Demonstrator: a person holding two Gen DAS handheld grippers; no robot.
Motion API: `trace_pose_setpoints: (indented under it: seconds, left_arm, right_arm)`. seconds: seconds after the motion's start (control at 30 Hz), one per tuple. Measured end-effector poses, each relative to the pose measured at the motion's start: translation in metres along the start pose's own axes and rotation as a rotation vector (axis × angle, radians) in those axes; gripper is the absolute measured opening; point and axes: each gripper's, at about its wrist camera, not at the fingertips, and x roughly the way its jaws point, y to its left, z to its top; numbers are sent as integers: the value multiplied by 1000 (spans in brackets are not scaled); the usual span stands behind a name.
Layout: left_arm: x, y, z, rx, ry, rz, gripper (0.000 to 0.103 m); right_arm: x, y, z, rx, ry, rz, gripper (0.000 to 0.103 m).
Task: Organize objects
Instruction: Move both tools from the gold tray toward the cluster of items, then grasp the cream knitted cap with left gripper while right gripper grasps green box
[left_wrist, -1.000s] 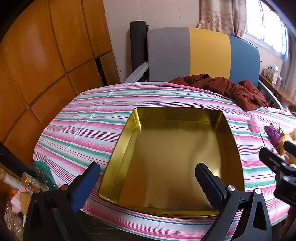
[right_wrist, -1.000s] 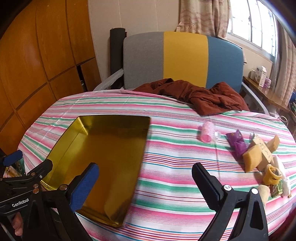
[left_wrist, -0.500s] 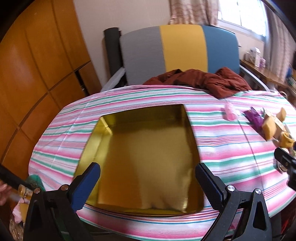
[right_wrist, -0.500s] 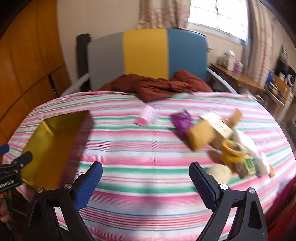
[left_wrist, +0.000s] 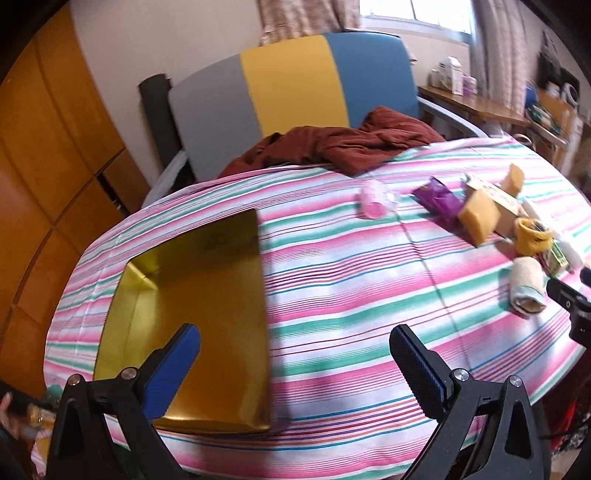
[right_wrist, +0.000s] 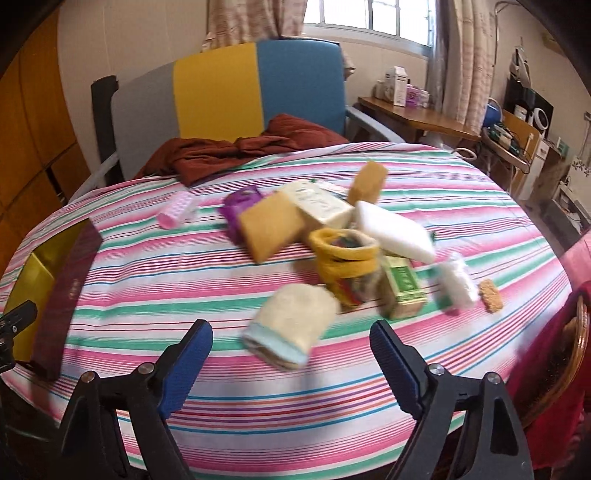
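Observation:
A shallow gold tin lies on the left of the striped table; its edge shows at the left of the right wrist view. My left gripper hangs open over the tin's right edge, nothing between its fingers. On the right lies a pile: a cream rolled cloth, a yellow pouch, tan sponges, a white block, a green box, a purple packet and a pink roller. My right gripper hovers just short of the rolled cloth, its jaws wide and closing, holding nothing.
A maroon cloth is heaped at the table's far edge, in front of a grey, yellow and blue chair. Wooden cupboards stand to the left. A red cloth on a wicker seat sits at the table's right rim.
Both grippers have swung right across the table, away from the gold tin and toward the pile. The rolled cloth now lies just ahead of my right gripper, whose jaws have narrowed slightly.

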Motion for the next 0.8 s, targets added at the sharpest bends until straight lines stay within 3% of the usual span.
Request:
trace_pose_setpoints:
  seconds: [0.23,0.3,0.57,0.8]
  left_arm:
    - [7,-40,7,63,15,-42,103]
    - [10,-53,8,67,25,-77,103]
    - [27,-122,13,49,103,-415,103]
    - [41,-193,39,97,94,-596,103]
  right_arm:
    - [8,-32,-6,22,7,-20,88]
    - [10,-44,-9,30,11,-13,80]
    - [13,-92,-24,104,27,-28,76]
    - [25,-114,-19,134,-1,-28,76]
